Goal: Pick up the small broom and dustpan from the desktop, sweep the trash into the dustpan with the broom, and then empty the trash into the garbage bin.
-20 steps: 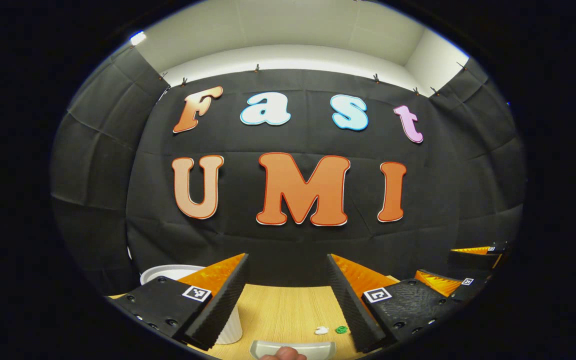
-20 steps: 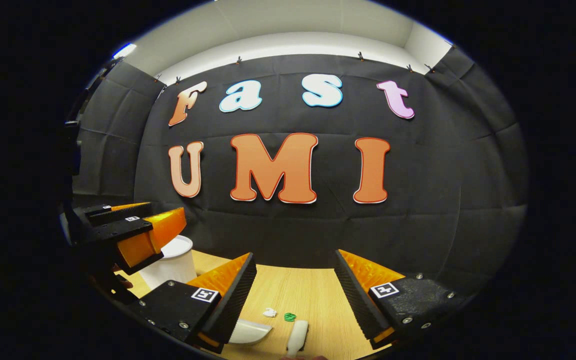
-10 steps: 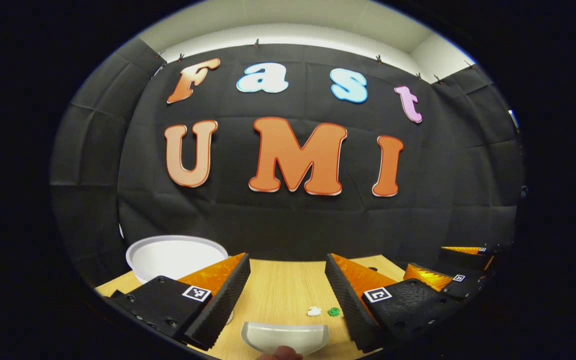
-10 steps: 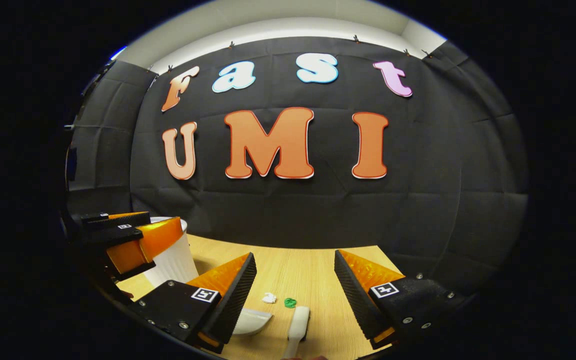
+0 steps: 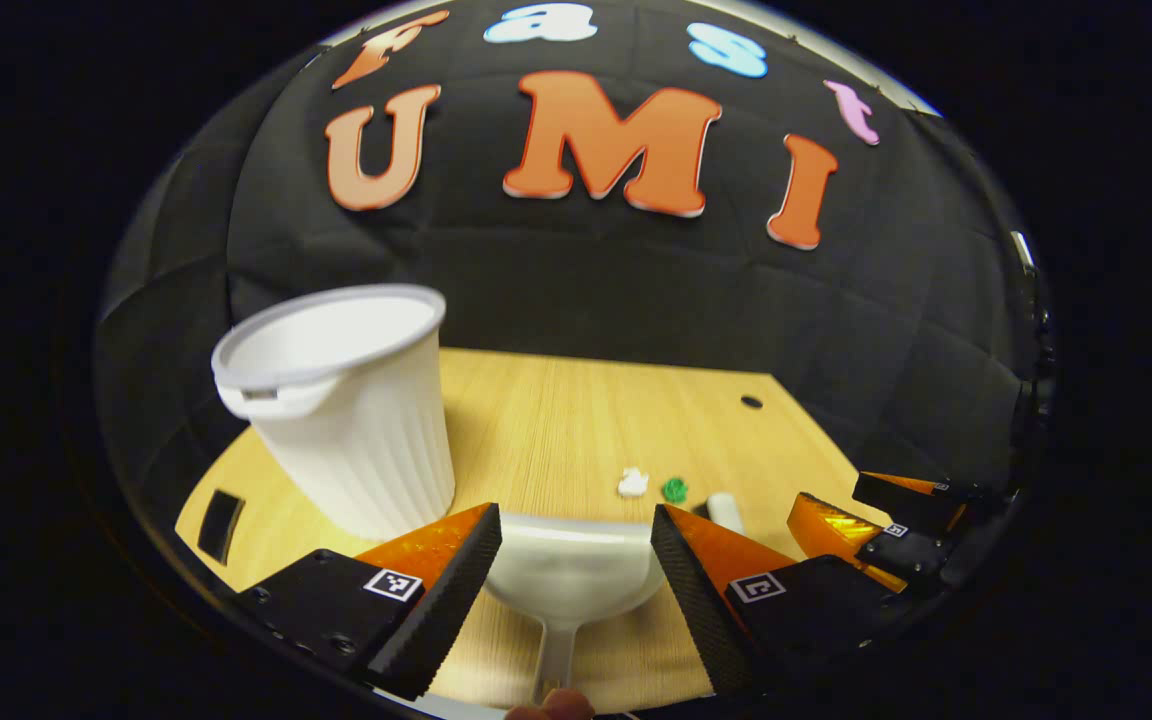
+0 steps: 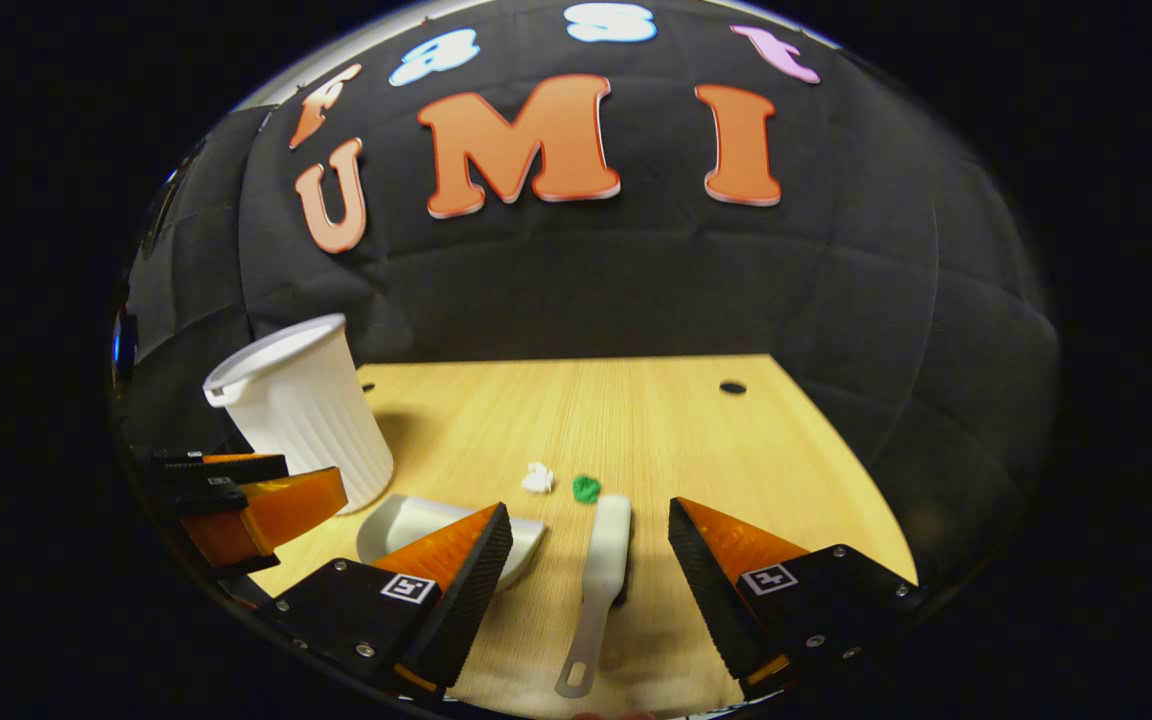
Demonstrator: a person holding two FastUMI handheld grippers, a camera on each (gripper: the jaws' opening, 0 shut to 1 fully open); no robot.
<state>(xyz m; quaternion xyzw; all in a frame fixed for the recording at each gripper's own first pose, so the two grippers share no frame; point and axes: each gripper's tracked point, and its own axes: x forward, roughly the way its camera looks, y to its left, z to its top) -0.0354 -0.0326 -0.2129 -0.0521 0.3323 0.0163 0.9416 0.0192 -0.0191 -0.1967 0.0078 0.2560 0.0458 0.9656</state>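
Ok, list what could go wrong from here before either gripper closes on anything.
1. The small white broom lies flat on the wooden desktop; the open right gripper may scrape the wood or miss its thin handle.
2. The white and green trash scraps sit just off the broom's head; a nudge could scatter them.
3. The white ribbed garbage bin stands beside the white dustpan; the left gripper could bump it.

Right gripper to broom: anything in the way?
Nothing visible. In the right gripper view the broom lies flat on the desktop between the open fingers of the right gripper, with bare wood around its handle. The dustpan lies apart to its left, the two trash scraps beyond its head.
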